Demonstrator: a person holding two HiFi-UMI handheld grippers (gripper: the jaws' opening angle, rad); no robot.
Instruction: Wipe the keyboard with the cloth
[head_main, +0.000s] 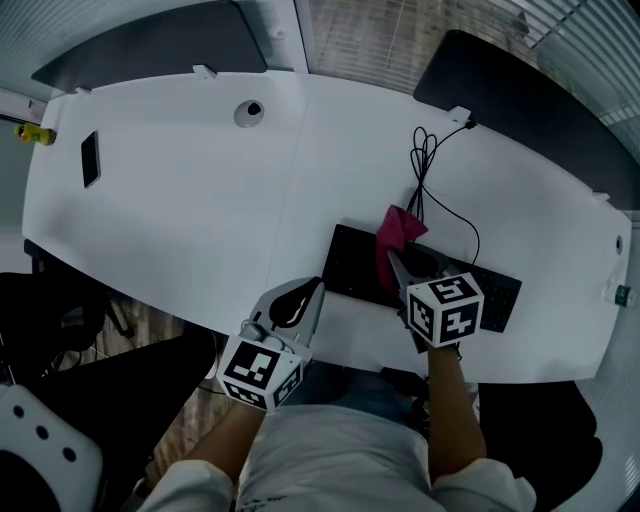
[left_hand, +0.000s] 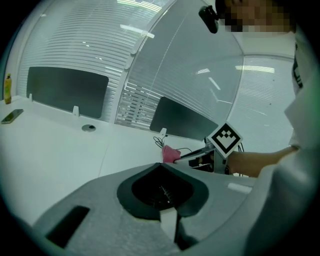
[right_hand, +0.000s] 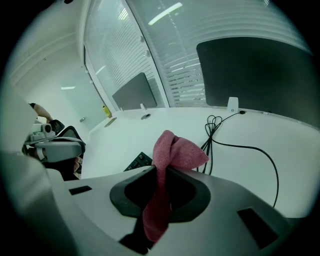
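Over the keyboard on the white worktop, the right hand-held gripper is clamped on the pink cloth — the left hand-held gripper, jaws together w/ nothing between, sits just left of the keyboard.

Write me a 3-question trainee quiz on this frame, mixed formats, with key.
1. True or false: the left hand-held gripper grips the cloth.
2. Multiple choice: the cloth is A) blue B) pink C) white.
3. Fill in: the right hand-held gripper hangs above the black ____.
Key: 1 false, the right one is shut on it; the left is shut with nothing between its jaws. 2 B. 3 keyboard.
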